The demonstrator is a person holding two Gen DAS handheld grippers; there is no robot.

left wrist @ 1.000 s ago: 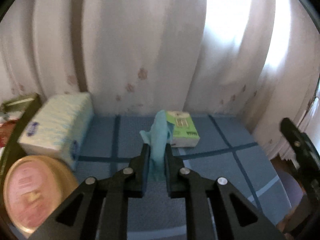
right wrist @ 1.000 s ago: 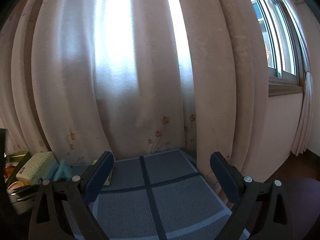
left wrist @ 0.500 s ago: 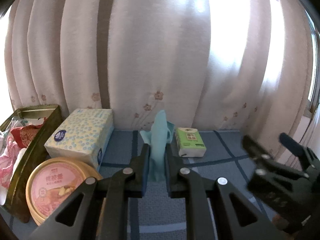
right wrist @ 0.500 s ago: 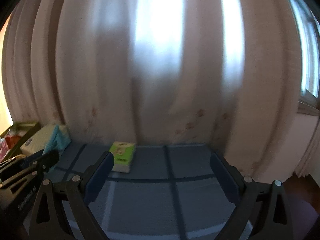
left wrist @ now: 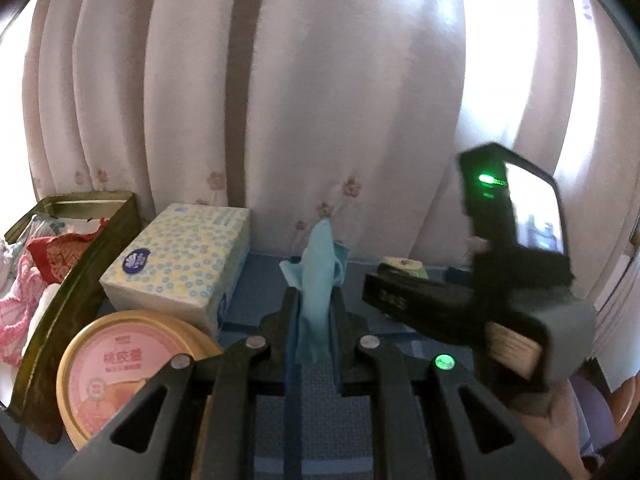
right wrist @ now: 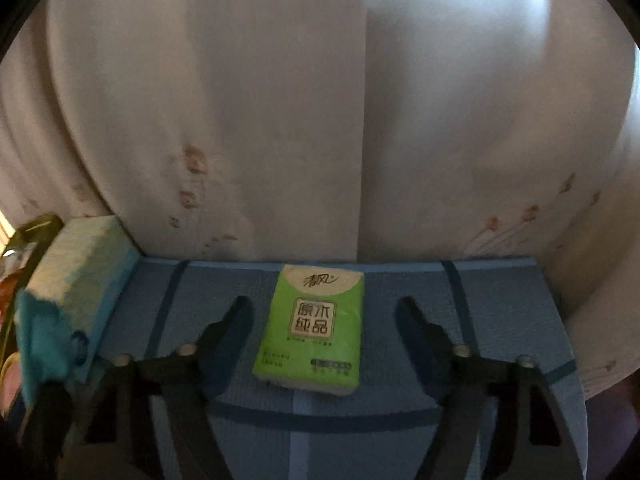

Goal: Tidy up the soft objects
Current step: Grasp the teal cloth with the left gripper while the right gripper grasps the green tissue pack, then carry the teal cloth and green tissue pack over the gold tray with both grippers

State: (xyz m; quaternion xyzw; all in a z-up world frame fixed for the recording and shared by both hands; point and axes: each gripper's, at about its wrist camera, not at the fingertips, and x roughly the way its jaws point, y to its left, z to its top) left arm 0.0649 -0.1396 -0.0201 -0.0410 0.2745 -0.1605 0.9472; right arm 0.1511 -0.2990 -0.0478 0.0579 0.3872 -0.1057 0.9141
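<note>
Teal cloth [left wrist: 318, 280] pinched upright between the closed pads of the left hand-held gripper [left wrist: 315, 312], angled gently down over the blue table [left wrist: 260, 288]. Off its left side: dotted tissue box [left wrist: 180, 264], round pink-lidded tin [left wrist: 120, 368], brass-coloured tray [left wrist: 76, 280] of red and pink fabrics. Right hand-held gripper [right wrist: 322, 320] tipped more steeply toward the table, jaws just narrowed yet clear of the green tissue pack [right wrist: 316, 324] lying flat between the fingers [right wrist: 228, 332], untouched. Same pack mostly hidden behind the right gripper's body in the left view. Pale flowered curtain [right wrist: 320, 120] close beyond
</note>
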